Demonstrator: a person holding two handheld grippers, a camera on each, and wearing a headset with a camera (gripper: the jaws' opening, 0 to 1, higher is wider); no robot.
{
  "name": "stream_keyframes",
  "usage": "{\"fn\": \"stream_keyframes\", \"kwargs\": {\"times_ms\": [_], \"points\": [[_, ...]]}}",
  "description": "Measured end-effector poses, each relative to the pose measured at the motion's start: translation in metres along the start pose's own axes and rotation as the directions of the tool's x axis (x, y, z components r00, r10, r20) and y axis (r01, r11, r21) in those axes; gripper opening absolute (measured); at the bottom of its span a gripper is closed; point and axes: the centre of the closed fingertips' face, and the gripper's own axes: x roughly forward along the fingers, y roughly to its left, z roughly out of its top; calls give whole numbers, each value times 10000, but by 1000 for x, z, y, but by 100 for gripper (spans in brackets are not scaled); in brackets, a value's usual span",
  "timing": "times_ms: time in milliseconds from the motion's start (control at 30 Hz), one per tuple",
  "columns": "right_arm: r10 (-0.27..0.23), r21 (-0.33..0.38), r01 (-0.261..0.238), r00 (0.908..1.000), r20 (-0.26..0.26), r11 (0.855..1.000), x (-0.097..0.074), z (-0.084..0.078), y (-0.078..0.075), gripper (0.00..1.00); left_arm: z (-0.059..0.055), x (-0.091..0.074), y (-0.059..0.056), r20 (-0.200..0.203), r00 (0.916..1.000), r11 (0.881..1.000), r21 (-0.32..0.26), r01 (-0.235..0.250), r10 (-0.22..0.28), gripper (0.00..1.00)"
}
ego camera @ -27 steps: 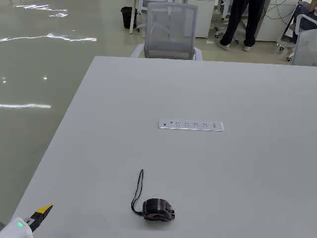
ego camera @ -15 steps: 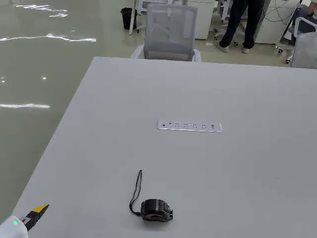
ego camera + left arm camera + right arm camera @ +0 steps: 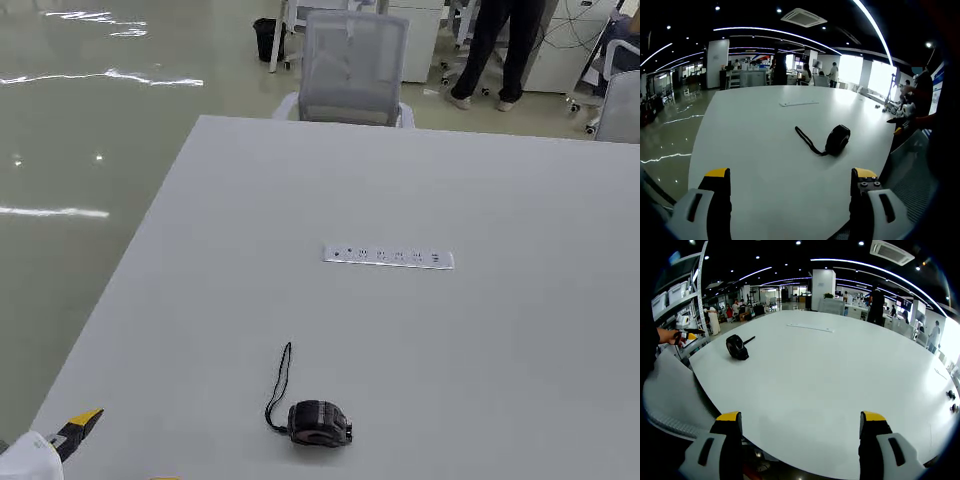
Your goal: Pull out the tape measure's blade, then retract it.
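The surface (image 3: 470,350) is a wide, matte white slab, smooth and bare over most of its span. At its near left corner the left gripper (image 3: 78,428) shows a yellow tip on a white body. In its own view, the left gripper (image 3: 790,175) has its yellow-capped jaws wide apart with nothing between them. The right gripper (image 3: 802,416) stands over the near edge, its jaws equally wide and holding nothing.

The tape measure (image 3: 320,422) lies close to the near edge, left of the middle. Its case is squat, rounded and dark, and the blade is fully in. A thin black wrist strap (image 3: 279,385) loops away from it toward the far edge.

Near the middle of the surface lies a flat, white power strip (image 3: 388,256). Behind the far edge stands a grey mesh-backed chair (image 3: 350,70). Beyond it is a glossy, greenish floor (image 3: 70,150) that mirrors the ceiling lights, with a black bin (image 3: 262,35) and a standing person's legs (image 3: 495,50).

Compared with a moment ago, the tape measure and its strap lie just as they did, and the left gripper's tip is in the same corner.
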Motion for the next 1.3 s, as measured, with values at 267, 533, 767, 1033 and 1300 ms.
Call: {"fn": "stream_keyframes", "kwargs": {"times_ms": [267,533,767,1033,1300], "points": [[-28,-5,28,10000,-18,10000,-1,-2,-2,100,-3,-2,1,-38,10000,10000,-31,-71,71,99],[56,-59,-56,10000,-25,10000,0,-1,-1,100,1,1,-8,-31,10000,10000,34,12,-12,99],[251,-422,-242,9995,190,9988,3,4,1,100,12,7,-18,67,9997,9995,212,243,-245,99],[605,-662,-596,9981,116,9960,10,10,6,99,15,21,-28,-323,9948,9898,1023,991,-963,99],[1000,-960,-993,9950,27,9904,22,19,16,98,26,34,-32,-474,9899,9818,1292,1390,-1339,99]]}}
